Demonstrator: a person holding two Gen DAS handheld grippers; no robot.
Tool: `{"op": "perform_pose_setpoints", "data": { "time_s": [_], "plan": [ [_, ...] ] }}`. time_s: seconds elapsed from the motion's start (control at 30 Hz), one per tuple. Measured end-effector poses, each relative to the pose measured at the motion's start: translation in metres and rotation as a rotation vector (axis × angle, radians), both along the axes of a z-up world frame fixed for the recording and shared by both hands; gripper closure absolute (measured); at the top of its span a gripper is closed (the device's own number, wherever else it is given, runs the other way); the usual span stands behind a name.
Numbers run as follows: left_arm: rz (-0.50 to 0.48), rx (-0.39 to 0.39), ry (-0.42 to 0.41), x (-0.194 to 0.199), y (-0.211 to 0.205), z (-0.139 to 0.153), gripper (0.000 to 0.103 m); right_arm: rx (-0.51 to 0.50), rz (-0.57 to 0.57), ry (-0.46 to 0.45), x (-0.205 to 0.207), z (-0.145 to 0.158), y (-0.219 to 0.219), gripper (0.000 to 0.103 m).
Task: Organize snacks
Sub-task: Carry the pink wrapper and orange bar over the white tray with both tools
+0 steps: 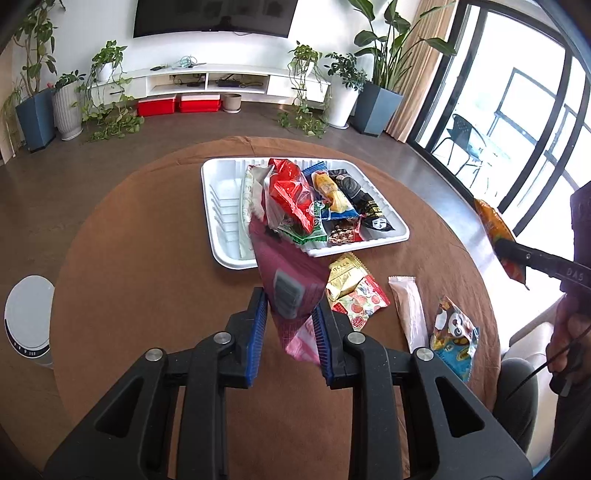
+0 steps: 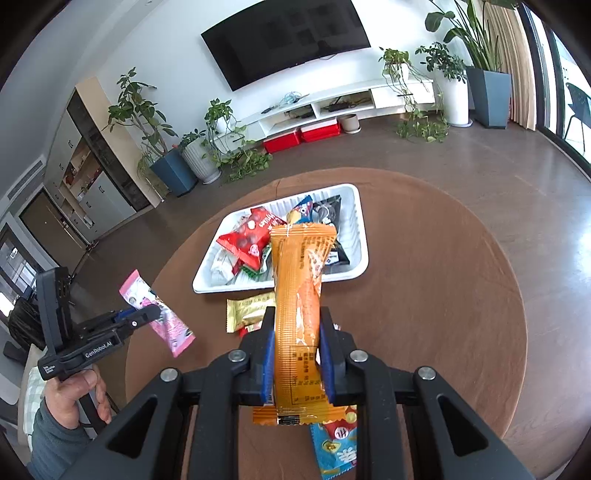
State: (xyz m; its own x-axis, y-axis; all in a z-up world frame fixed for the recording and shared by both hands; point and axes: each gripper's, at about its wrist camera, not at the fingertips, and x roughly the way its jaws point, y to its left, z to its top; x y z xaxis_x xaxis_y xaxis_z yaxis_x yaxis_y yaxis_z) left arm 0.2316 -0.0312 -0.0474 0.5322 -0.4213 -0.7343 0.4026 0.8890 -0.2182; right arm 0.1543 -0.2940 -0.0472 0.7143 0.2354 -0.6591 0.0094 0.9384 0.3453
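Above the round, brown-clothed counter (image 1: 147,258), the left tongs (image 1: 290,314) are clenched on a glossy pink packet (image 1: 288,273), a flat oblong whose long axis runs toward 12 o'clock. The right tongs (image 2: 297,332) grip a crinkled orange foil packet (image 2: 301,295), likewise pointing to 12 o'clock at the ribbed white plastic tray (image 2: 354,236) of wrapped snacks.

Wall-mounted television (image 1: 216,16), white media console (image 1: 229,83) (two red boxes (image 1: 179,104) beneath), potted plants (image 1: 384,74), balcony chair (image 1: 463,134)

Orange packet (image 2: 299,295), pink packet (image 1: 288,288), white tray (image 1: 221,221), brown tablecloth (image 1: 147,277)
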Motion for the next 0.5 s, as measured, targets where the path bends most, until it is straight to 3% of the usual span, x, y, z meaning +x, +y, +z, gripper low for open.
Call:
{"op": "perform_pose_setpoints", "data": {
  "time_s": [0.23,0.5],
  "plan": [
    [0.001,-0.017,-0.007,0.004,0.000,-0.003,0.082,0.016,0.008,0.009,0.003,-0.008,0.000,0.081],
    [-0.038,-0.030,0.000,0.015,-0.002,0.014,0.082,0.002,0.022,-0.003,0.009,-0.003,0.001,0.081]
  ]
}}
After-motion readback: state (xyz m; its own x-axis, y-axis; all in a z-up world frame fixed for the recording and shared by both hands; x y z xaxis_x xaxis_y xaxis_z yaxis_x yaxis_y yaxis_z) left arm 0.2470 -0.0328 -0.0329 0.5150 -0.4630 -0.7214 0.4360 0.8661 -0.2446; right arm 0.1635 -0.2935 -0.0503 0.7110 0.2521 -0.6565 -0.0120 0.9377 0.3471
